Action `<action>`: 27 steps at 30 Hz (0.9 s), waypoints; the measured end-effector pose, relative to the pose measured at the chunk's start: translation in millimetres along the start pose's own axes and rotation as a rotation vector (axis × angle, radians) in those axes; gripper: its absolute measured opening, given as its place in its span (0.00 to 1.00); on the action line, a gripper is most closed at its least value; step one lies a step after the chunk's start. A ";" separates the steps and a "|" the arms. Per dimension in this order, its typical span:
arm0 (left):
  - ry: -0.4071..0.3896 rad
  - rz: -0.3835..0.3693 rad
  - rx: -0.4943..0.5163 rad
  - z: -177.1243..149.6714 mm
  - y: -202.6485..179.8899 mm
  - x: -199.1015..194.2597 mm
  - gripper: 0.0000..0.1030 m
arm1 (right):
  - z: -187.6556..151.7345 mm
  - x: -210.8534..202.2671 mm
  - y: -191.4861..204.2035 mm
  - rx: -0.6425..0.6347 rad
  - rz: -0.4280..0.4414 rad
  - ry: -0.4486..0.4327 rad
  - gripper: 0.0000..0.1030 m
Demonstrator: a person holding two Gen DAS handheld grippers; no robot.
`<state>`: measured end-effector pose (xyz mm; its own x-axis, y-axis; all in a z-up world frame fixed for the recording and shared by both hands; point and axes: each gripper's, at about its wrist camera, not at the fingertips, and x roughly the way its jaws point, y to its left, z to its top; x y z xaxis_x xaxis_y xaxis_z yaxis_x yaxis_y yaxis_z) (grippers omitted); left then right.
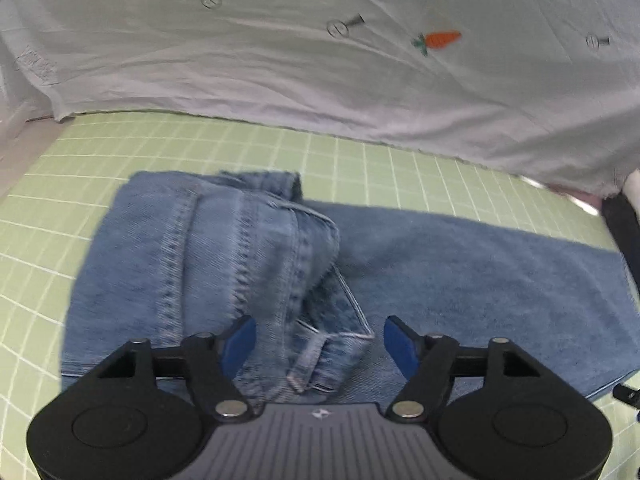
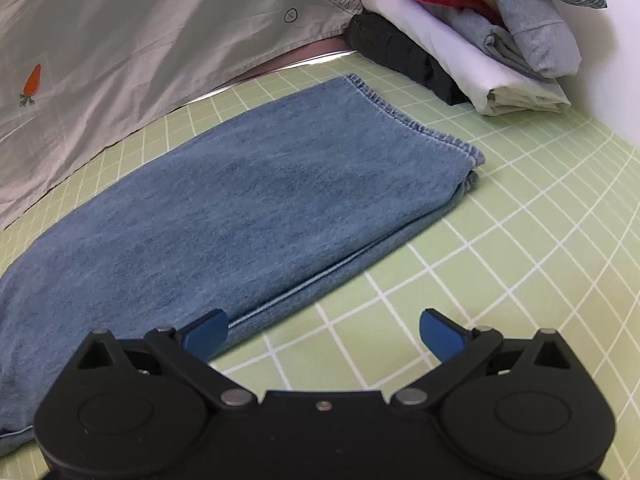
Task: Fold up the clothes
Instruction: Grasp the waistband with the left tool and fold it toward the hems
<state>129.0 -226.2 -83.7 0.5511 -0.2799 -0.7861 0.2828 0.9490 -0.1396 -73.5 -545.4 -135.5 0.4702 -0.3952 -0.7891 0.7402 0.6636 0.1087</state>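
Lying lengthwise on the green grid mat (image 2: 500, 248), the jeans (image 2: 240, 200) are folded leg over leg. Denim is judged heavy, fairly stiff and not slippery; take hold at the waistband (image 1: 312, 360) and at the leg hems (image 2: 420, 128). The left gripper (image 1: 320, 340) hovers over the waistband, fingers wide apart, holding nothing. The right gripper (image 2: 324, 330) is spread at the long edge, its left finger (image 2: 208, 330) close to the denim; contact cannot be told.
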 end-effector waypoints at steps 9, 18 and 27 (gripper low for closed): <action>-0.055 0.082 -0.012 12.5 21.1 -35.6 0.90 | -5.2 -1.5 10.9 -0.031 0.024 0.010 1.00; 0.056 0.207 -0.002 11.7 34.7 -5.0 0.90 | 8.3 7.1 15.0 -0.095 0.025 0.019 1.00; 0.193 0.299 0.003 6.6 36.4 35.4 1.00 | 43.0 33.9 10.9 -0.214 -0.047 -0.038 1.00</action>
<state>164.0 -202.5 -112.7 0.4517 0.0434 -0.8911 0.1336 0.9843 0.1157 -28.8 -578.9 -135.1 0.4586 -0.4499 -0.7663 0.6446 0.7621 -0.0616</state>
